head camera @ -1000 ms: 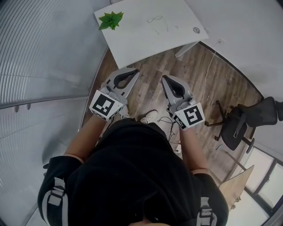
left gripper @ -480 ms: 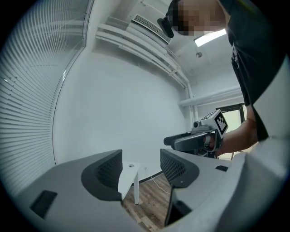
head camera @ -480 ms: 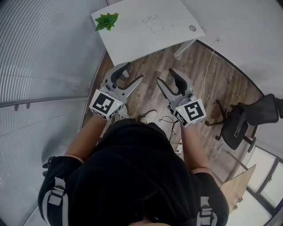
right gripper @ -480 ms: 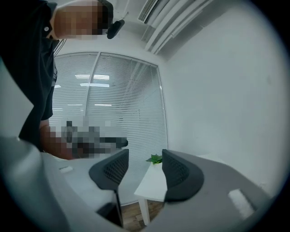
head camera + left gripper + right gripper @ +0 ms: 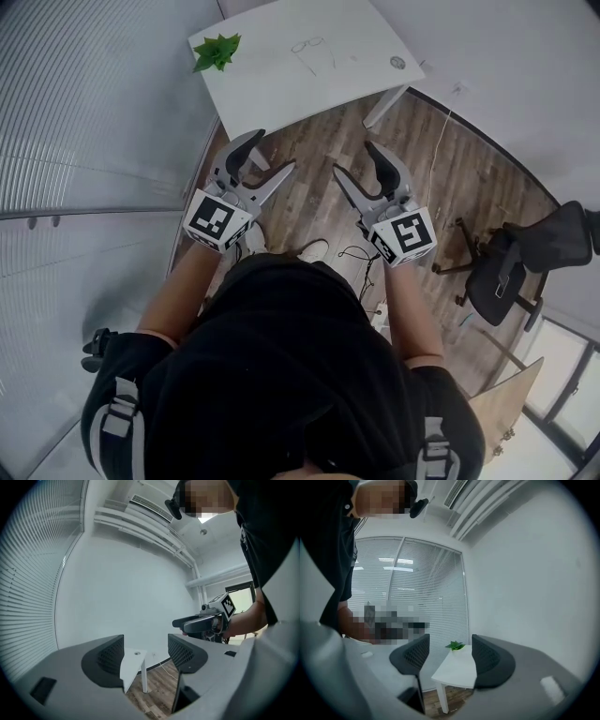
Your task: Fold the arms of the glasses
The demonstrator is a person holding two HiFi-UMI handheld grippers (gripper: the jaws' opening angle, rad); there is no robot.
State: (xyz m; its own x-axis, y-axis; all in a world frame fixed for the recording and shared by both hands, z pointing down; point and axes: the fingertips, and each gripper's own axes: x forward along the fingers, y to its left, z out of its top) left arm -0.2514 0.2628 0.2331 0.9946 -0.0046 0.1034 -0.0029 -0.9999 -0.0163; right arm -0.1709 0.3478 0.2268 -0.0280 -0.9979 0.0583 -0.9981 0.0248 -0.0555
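I hold my left gripper (image 5: 273,156) and right gripper (image 5: 356,160) above the wood floor (image 5: 314,192), both jaws just opened wide and empty, glasses (image 5: 308,45) on the white table (image 5: 281,89) ahead, well apart from both

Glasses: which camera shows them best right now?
Head view: the glasses lie on the white table, small but whole. The left gripper view shows only a table corner; the right gripper view shows the tabletop and plant, but no glasses can be made out.

thin-framed glasses (image 5: 307,44), arms open, on table (image 5: 272,84)
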